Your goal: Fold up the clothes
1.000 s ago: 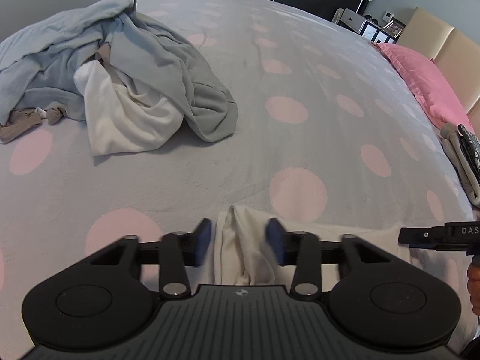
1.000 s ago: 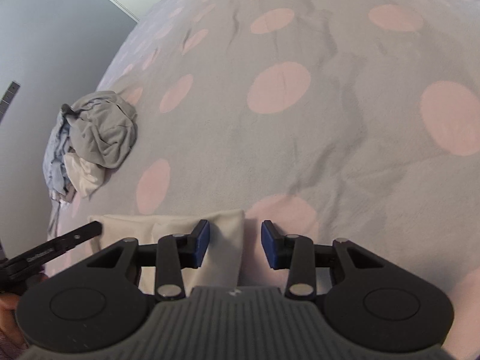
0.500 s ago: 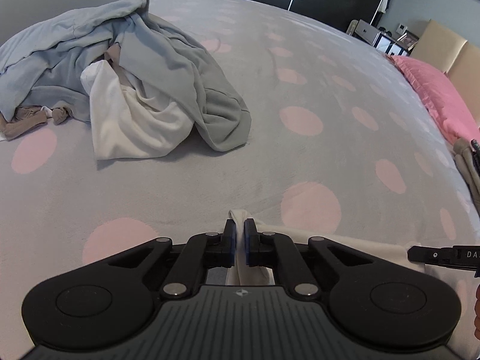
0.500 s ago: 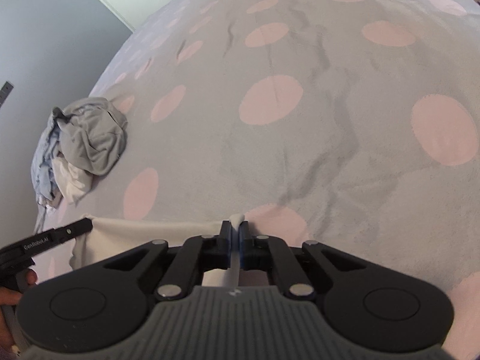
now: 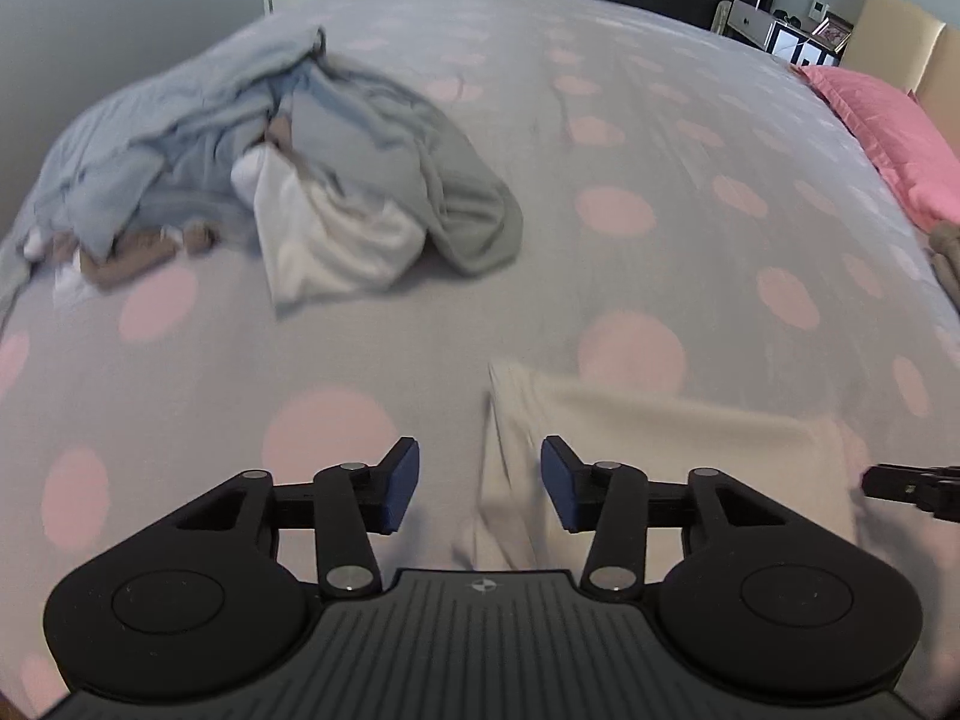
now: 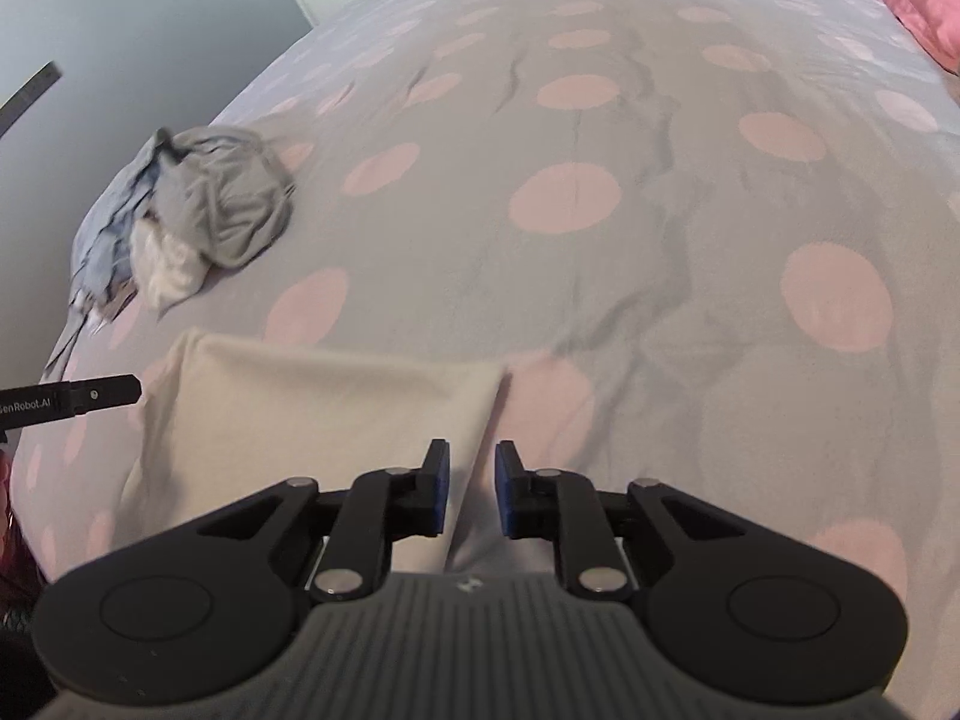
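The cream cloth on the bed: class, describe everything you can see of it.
The cream cloth is plain, soft-looking fabric lying flat and folded into a rough rectangle on the grey, pink-dotted bedspread. The left gripper and the right gripper each straddle a near corner; both sets of jaws have just been opening, with no pad pressing the cloth. Its edges look blurred.

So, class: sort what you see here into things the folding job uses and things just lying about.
Job:
cream garment
pile of unfolded clothes
left gripper, fingers open
right gripper, fingers open

Lying about:
pink pillow
spotted bedspread
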Motion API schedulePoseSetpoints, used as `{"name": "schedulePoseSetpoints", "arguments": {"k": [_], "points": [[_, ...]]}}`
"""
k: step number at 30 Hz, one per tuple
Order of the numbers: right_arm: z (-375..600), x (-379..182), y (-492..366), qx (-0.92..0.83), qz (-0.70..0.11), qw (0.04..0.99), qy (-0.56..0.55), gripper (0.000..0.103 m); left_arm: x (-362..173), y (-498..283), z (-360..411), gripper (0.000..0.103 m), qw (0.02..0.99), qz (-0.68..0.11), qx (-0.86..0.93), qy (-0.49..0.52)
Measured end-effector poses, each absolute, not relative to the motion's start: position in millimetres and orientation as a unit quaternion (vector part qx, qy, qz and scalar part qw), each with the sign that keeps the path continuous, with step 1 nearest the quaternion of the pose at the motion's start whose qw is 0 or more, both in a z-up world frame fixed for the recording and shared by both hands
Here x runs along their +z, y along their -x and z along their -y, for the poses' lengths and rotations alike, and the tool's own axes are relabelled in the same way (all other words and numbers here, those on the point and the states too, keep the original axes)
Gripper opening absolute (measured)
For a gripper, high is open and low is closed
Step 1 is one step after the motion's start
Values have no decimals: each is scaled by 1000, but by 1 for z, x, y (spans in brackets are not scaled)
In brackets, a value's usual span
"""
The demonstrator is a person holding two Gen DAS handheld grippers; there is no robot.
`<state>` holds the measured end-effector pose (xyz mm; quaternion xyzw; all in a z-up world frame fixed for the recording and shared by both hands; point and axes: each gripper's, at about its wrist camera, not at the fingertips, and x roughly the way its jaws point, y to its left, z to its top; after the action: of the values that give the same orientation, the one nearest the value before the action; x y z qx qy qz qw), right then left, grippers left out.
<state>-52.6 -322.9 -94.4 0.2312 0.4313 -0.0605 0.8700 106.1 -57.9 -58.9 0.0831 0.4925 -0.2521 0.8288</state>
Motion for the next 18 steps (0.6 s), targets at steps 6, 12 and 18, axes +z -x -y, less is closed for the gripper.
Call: {"name": "schedulePoseSetpoints", "arguments": {"k": [6, 12, 18], "points": [[292, -97, 90, 11, -455, 862, -225, 26, -77, -65, 43, 36, 794, -536, -275, -79], [268, -120, 116, 25, -490, 837, -240, 39, -94, -55, 39, 34, 798, -532, -271, -79], [258, -123, 122, 31, -487, 839, -243, 10, -84, -46, 39, 1, 817, -497, -281, -84]]}}
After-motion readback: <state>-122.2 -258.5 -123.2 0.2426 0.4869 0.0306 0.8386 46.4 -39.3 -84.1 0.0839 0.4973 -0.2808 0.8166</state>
